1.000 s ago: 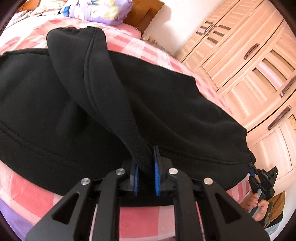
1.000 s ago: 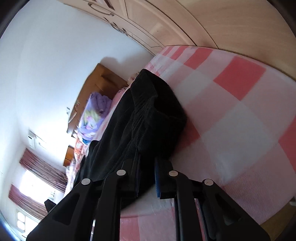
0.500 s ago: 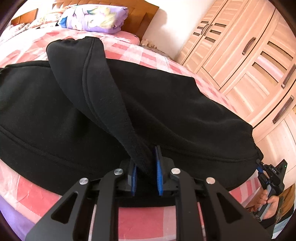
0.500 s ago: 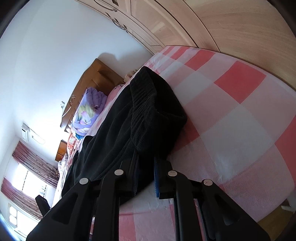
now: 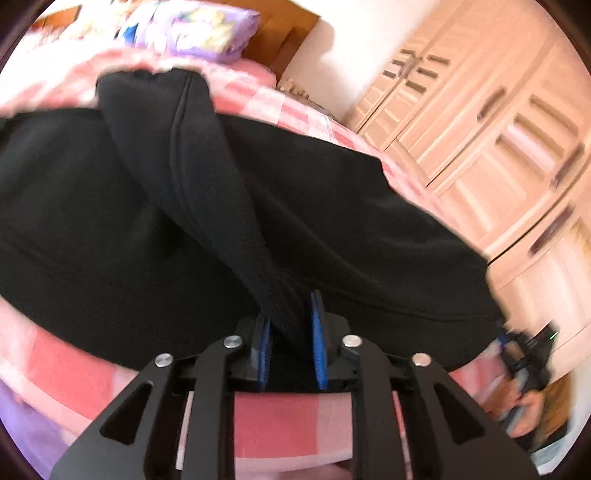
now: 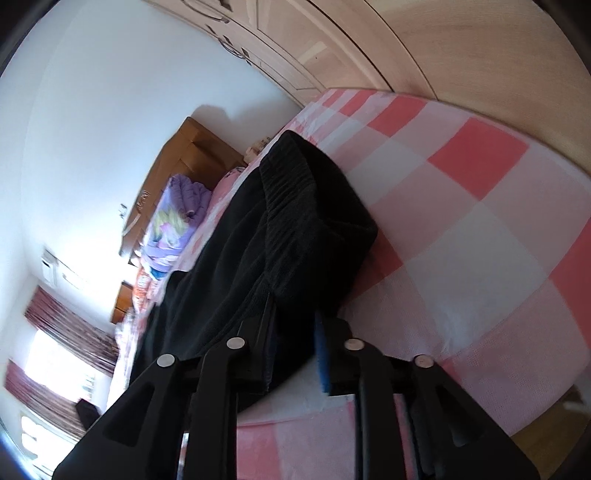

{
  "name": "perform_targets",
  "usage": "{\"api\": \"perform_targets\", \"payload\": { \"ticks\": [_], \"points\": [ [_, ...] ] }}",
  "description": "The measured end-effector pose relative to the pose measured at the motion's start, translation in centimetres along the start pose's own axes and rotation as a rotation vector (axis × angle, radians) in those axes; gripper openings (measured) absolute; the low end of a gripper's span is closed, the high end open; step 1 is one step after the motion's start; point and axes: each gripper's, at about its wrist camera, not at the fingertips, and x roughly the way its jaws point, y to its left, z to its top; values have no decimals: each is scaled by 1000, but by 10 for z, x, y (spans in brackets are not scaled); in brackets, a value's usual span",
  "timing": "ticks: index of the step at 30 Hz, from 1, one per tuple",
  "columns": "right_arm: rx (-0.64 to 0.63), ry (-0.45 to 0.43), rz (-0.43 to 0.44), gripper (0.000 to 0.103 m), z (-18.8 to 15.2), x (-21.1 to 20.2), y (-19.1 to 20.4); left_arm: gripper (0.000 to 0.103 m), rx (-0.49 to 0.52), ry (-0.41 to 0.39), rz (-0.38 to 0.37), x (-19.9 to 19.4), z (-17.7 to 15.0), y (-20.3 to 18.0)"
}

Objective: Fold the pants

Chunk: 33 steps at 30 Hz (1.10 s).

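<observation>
Both your left gripper [image 5: 289,334] and right gripper [image 6: 295,354] jaws are opening now, black fleece pants [image 5: 332,221] slack between them, so that fold's laid down

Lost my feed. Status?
Left gripper and right gripper both opening, black pants between pads. Pants lie folded on checked bed. Nothing obstructing.

Both cameras sit on the grippers, very close to the black pants [image 5: 332,221] on the bed [image 6: 480,229], both seeing the purple pillow [image 5: 192,29].
</observation>
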Motion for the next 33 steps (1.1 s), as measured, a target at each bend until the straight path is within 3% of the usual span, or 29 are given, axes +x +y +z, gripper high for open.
{"api": "perform_targets", "payload": {
  "ticks": [2, 4, 6, 9, 11, 13, 14, 16, 19, 24, 33],
  "points": [
    [-9, 7, 11, 39, -3, -2, 7, 35, -24, 1, -43, -1, 1, 1],
    [-36, 23, 34, 51, -9, -2, 18, 44, -9, 1, -41, -1, 1, -5],
    [-48, 44, 52, 51, -15, -2, 26, 53, -8, 4, -63, 1, 0, -12],
    [-86, 97, 82, 51, -31, 4, 42, 54, 0, 15, -76, 5, -4, -21],
    [-105, 124, 90, 51, -40, 11, 50, 50, 10, 12, -72, 7, -6, -24],
    [-123, 147, 87, 48, -49, 18, 58, 17, 30, 13, -63, 8, -8, -28],
    [-136, 154, 82, 46, -55, 21, 62, 17, 33, 17, -61, 10, -9, -28],
    [-162, 157, 60, 20, -61, 24, 68, 12, 42, 8, -56, 8, -12, -30],
    [-167, 133, 31, 8, -63, 22, 68, 9, 90, -26, -38, -2, -15, -38],
    [-148, 121, 38, 7, -64, 14, 67, 8, 127, -53, -25, -16, -21, -49],
    [-150, 139, 30, 8, -69, 15, 64, 7, 108, 20, -17, -4, -38, -39]
  ]
}}
